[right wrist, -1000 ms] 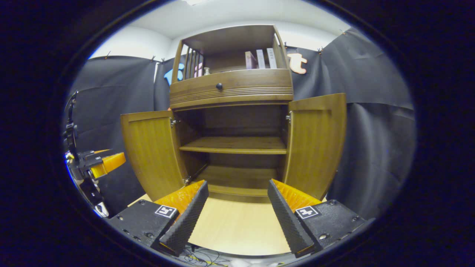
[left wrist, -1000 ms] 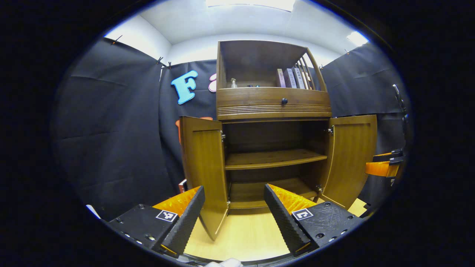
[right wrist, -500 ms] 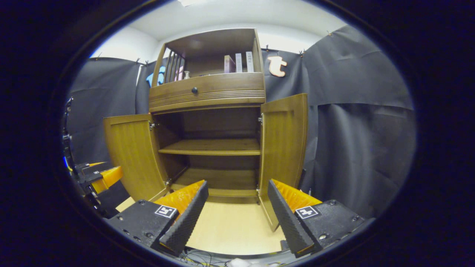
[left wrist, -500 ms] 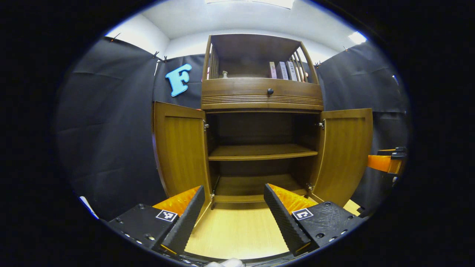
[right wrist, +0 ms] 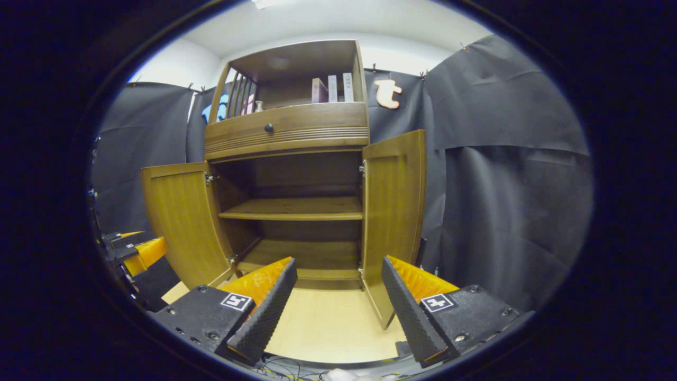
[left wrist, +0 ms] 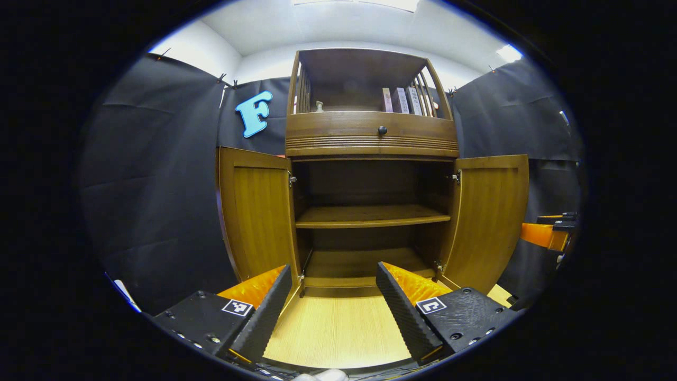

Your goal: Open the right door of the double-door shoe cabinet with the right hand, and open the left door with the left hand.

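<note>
A brown wooden shoe cabinet stands ahead with both lower doors swung wide. The left door and the right door hang outward on their hinges. Inside are bare shelves. My left gripper is open, back from the cabinet, holding nothing. My right gripper is open too, in front of the right door's lower edge. The right gripper shows at the far right of the left gripper view, and the left gripper at the far left of the right gripper view.
A light wooden floor lies in front of the cabinet. Books and a small bottle stand in the open top compartment above a drawer with a dark knob. Black cloth walls close in both sides.
Both grippers have drawn back and turned; the left view swung from the left door's edge to face the cabinet squarely. The right view has drifted right. Both doors stay open.
</note>
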The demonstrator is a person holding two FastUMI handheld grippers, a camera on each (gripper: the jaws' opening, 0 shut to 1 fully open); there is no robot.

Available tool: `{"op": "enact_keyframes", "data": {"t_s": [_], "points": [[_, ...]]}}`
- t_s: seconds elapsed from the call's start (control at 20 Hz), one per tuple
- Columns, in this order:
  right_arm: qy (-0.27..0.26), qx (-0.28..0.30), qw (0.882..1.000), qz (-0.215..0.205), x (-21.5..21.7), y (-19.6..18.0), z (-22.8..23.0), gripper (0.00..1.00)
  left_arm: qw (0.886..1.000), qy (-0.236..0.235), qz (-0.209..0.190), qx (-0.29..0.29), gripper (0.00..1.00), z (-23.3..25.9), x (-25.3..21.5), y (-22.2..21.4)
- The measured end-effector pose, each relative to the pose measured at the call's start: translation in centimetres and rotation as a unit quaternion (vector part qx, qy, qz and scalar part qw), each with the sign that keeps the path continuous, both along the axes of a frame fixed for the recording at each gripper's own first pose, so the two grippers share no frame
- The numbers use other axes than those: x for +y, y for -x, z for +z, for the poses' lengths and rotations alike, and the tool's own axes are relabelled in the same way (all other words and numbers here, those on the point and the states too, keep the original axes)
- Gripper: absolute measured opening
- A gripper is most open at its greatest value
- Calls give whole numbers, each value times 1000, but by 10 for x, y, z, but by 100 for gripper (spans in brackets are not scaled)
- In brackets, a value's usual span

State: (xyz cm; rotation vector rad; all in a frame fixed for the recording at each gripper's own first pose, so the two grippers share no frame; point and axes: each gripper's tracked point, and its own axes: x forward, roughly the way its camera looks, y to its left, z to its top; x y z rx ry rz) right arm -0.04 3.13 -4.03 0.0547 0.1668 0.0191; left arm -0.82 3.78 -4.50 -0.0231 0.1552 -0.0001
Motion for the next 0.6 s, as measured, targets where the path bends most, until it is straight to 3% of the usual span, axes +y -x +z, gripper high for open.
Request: {"op": "enact_keyframes", "data": {"t_s": [0.1,0.15,0.6], "points": [[0,-1,1000,2,2,1,1,100,1000,-3,0,-4,100,3,0,1],[0,-2,1000,2,1,1,2,100,1000,-4,0,-4,96,3,0,1],[1,-5,1000,2,-1,2,4,100,1000,-7,1,-10,96,7,-8,4]]}}
